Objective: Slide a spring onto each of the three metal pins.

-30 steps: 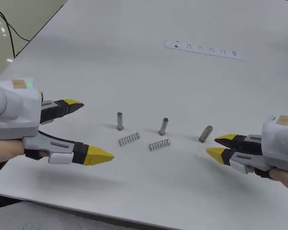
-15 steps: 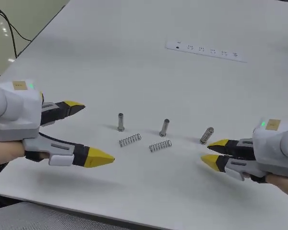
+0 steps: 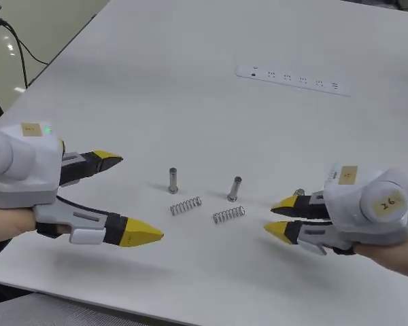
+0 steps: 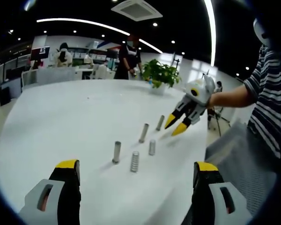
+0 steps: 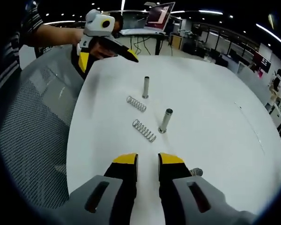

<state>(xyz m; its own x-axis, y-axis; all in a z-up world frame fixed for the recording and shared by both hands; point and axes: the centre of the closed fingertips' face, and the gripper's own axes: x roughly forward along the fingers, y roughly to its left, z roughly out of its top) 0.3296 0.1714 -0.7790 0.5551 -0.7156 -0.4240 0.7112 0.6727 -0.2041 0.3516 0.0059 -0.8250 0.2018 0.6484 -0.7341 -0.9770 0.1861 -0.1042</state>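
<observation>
On the white table (image 3: 190, 88), my left gripper (image 3: 134, 197) was spread wide, my right gripper (image 3: 273, 217) slightly parted and empty, left pin (image 3: 173, 180) and middle pin (image 3: 235, 188) upright between them, left spring (image 3: 185, 205) and right spring (image 3: 228, 214) lying just beside.

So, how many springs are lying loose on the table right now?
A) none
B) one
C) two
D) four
C: one spring lies flat in front of the left bare pin, and a second spring lies flat in front of the middle pin.
</observation>
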